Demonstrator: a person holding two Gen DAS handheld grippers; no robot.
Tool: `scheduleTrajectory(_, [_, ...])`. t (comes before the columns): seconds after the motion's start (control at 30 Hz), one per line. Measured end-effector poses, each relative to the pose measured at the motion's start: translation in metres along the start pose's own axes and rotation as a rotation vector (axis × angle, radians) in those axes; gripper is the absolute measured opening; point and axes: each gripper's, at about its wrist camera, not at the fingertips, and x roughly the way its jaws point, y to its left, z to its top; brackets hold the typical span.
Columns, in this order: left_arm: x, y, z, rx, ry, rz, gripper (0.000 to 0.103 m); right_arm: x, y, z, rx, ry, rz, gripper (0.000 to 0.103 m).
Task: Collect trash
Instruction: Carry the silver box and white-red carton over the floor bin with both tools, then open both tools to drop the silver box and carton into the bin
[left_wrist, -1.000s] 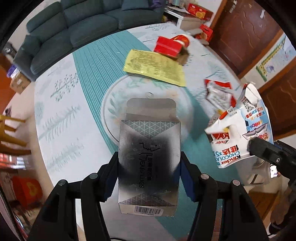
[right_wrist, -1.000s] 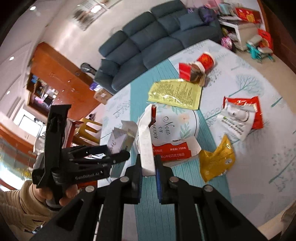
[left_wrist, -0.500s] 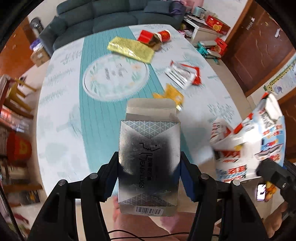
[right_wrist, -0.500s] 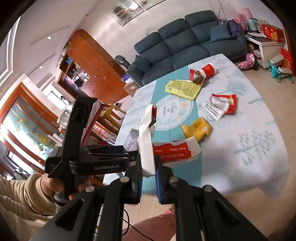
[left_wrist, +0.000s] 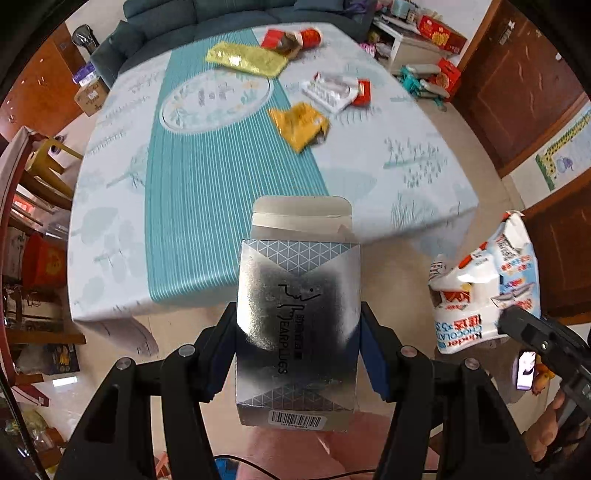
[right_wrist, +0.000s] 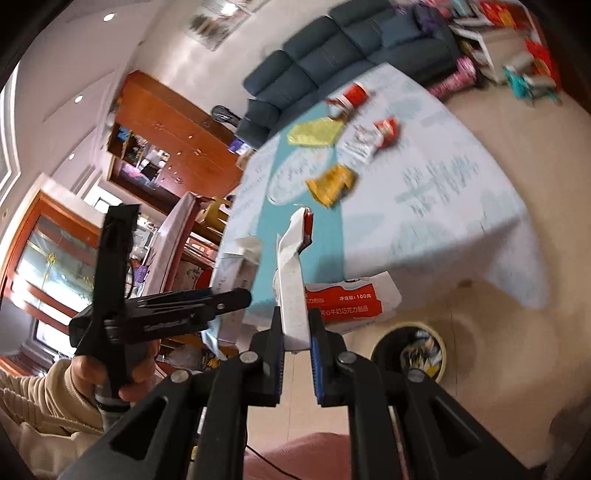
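My left gripper (left_wrist: 298, 332) is shut on a silver earplugs box (left_wrist: 297, 325) with its top flap open, held off the table's near edge. It also shows in the right wrist view (right_wrist: 232, 299). My right gripper (right_wrist: 297, 343) is shut on a torn white and red Kinder chocolate box (right_wrist: 295, 280), seen in the left wrist view (left_wrist: 484, 291) at the right. A dark trash bin (right_wrist: 408, 350) with trash in it stands on the floor below and right of my right gripper.
The table (left_wrist: 207, 177) with a teal striped cloth holds a yellow wrapper (left_wrist: 299, 123), a white and red packet (left_wrist: 334, 90), a gold sheet (left_wrist: 245, 59) and red packaging (left_wrist: 291, 37). A sofa (left_wrist: 236, 11) is behind it; a yellow stool (left_wrist: 51, 157) stands at the left.
Both grippers have pulled back from above the table with their boxes, so the table's edge and the floor now show. The trash bin has come into the right wrist view.
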Motion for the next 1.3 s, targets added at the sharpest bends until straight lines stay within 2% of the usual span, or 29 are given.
scheduleTrajectory(0.23, [0.046,-0.003,-0.039,0.022,0.061,-0.033,0.059,0.032,-0.039,-0.039,0.097,0.070,-0.065,0.011])
scheduleTrajectory(0.4, [0.091,0.000,-0.071,0.025,0.073,-0.071,0.059,0.079,-0.071,-0.069,0.159,0.132,-0.126,0.011])
scheduleTrajectory(0.63, [0.196,0.003,-0.118,0.054,0.074,-0.036,0.059,0.167,-0.116,-0.109,0.171,0.196,-0.216,0.012])
scheduleTrajectory(0.83, [0.277,0.017,-0.127,-0.018,0.070,-0.044,0.060,0.232,-0.158,-0.136,0.199,0.223,-0.255,0.012])
scheduleTrajectory(1.0, [0.324,0.029,-0.127,-0.083,0.086,-0.059,0.064,0.277,-0.190,-0.150,0.248,0.254,-0.278,0.014])
scheduleTrajectory(1.07, [0.337,0.034,-0.126,-0.103,0.094,-0.053,0.073,0.291,-0.199,-0.153,0.267,0.271,-0.284,0.023])
scheduleTrajectory(1.1, [0.342,0.039,-0.125,-0.117,0.091,-0.055,0.076,0.293,-0.202,-0.154,0.268,0.269,-0.290,0.035])
scheduleTrajectory(1.13, [0.344,0.044,-0.124,-0.129,0.089,-0.056,0.081,0.297,-0.204,-0.154,0.266,0.267,-0.299,0.040])
scheduleTrajectory(1.2, [0.348,0.049,-0.123,-0.156,0.087,-0.055,0.089,0.300,-0.211,-0.154,0.281,0.271,-0.303,0.046])
scheduleTrajectory(1.3, [0.345,0.050,-0.121,-0.170,0.077,-0.044,0.091,0.299,-0.212,-0.148,0.278,0.268,-0.304,0.052])
